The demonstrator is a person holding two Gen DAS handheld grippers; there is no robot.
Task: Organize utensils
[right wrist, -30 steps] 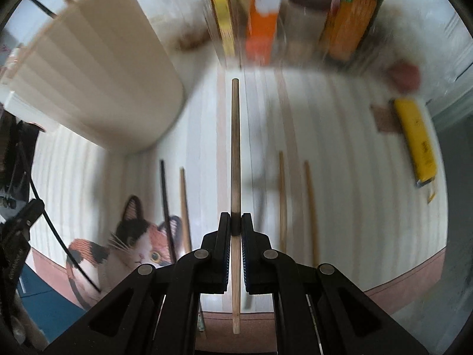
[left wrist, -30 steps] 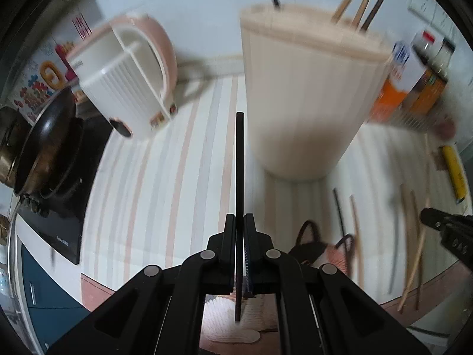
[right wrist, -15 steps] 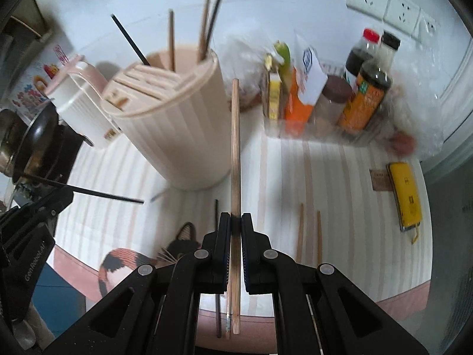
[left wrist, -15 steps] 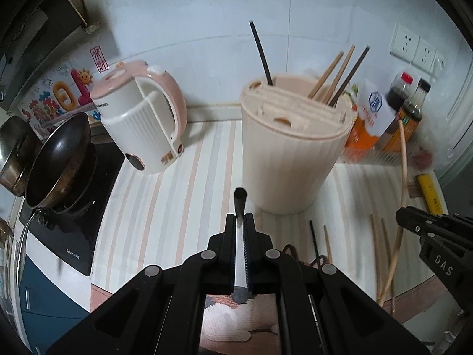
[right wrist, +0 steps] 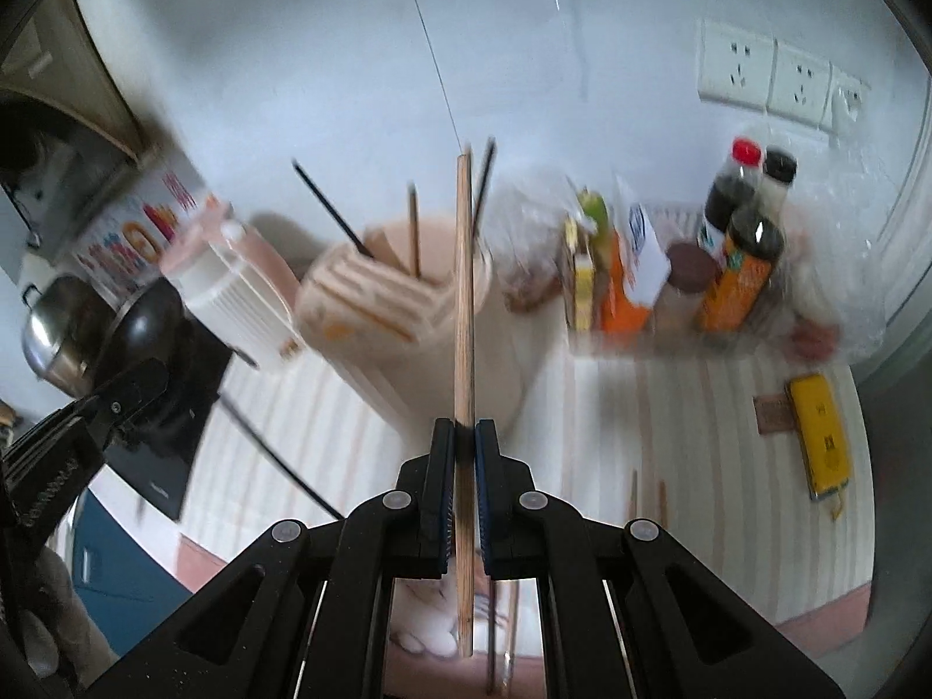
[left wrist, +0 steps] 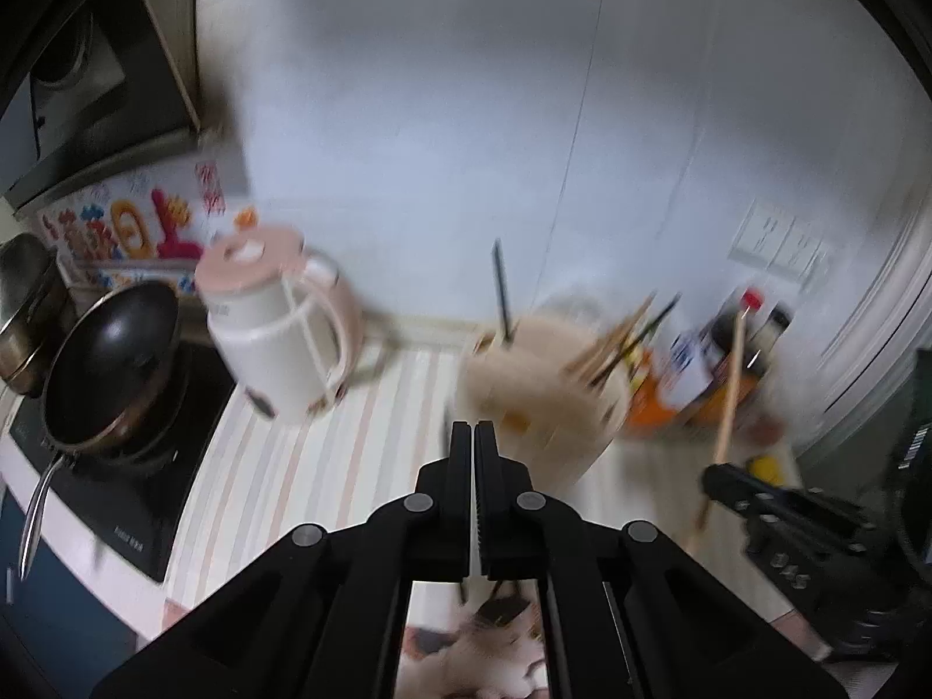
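Note:
My left gripper [left wrist: 472, 428] is shut, its jaws pressed together. The black chopstick [right wrist: 279, 460] sticks out of it toward the counter in the right wrist view; in the left wrist view it is almost hidden by the jaws. The right gripper [right wrist: 464, 425] is shut on a wooden chopstick [right wrist: 464, 291] that points up and forward. Both are held above the counter, in front of the beige utensil holder [left wrist: 536, 408], which has several chopsticks standing in it. In the left wrist view the right gripper [left wrist: 713, 475] is at the right with its wooden chopstick [left wrist: 731, 384].
A pink and white kettle [left wrist: 274, 338] stands left of the holder, with a black wok [left wrist: 110, 373] on a hob further left. Sauce bottles [right wrist: 740, 244] line the wall at right. Loose chopsticks [right wrist: 646, 495] and a yellow item [right wrist: 818, 437] lie on the striped counter.
Both grippers have risen from the counter with their chopsticks. The views have tipped up toward the wall, and the holder now sits lower and farther off.

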